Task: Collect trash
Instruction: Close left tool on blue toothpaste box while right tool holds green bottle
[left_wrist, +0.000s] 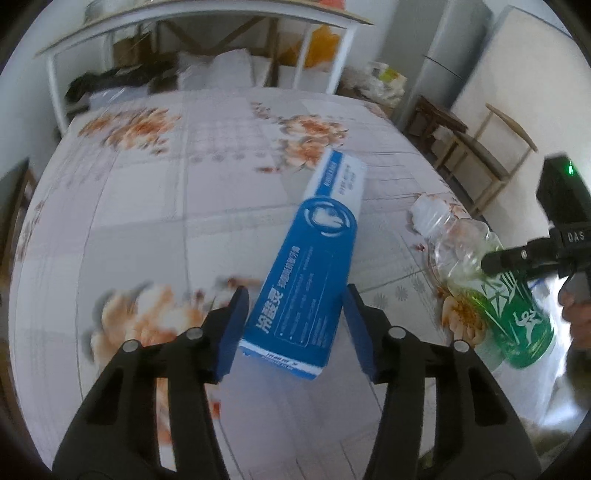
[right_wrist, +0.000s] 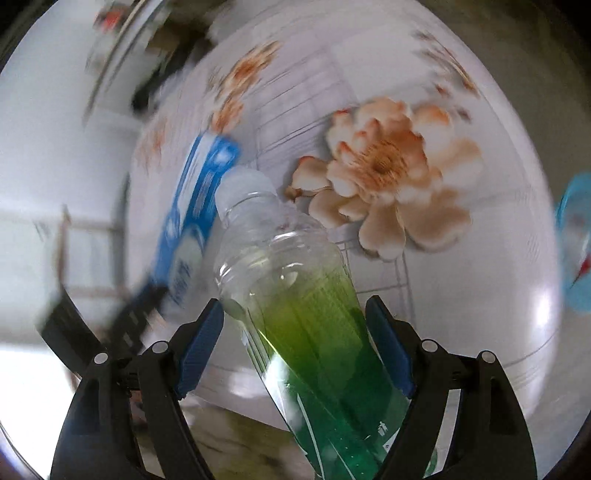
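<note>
blue padded fingers (left_wrist: 236, 325) of the left gripper (left_wrist: 293, 328) sat on either side of a blue and white toothpaste box (left_wrist: 310, 273), near end of the box between the pads. right pad looked in contact with the box edge; a thin gap showed at the left pad, so a firm clamp could not be confirmed from the left wrist view. box lay lengthwise, pointing away toward the far right across the floral tablecloth (left_wrist: 147, 206).

right gripper (right_wrist: 295, 347): fingers (right_wrist: 388, 343) spread around a clear plastic bottle (right_wrist: 295, 295) with a green label. bottle body touched the right pad; left pad stood slightly off it. bottle tilted, white cap end pointing away to the far left, green label end nearest the camera. whether it was lifted or resting on the cloth could not be told.

from the left wrist view the bottle (left_wrist: 491, 295) was at the right edge of the table, well right of the box, with the right gripper (left_wrist: 517, 254) over it.

wooden chair (left_wrist: 491, 155) stood beyond the table at far right; white-framed shelf (left_wrist: 199, 33) at far side. image blurred in both views.
</note>
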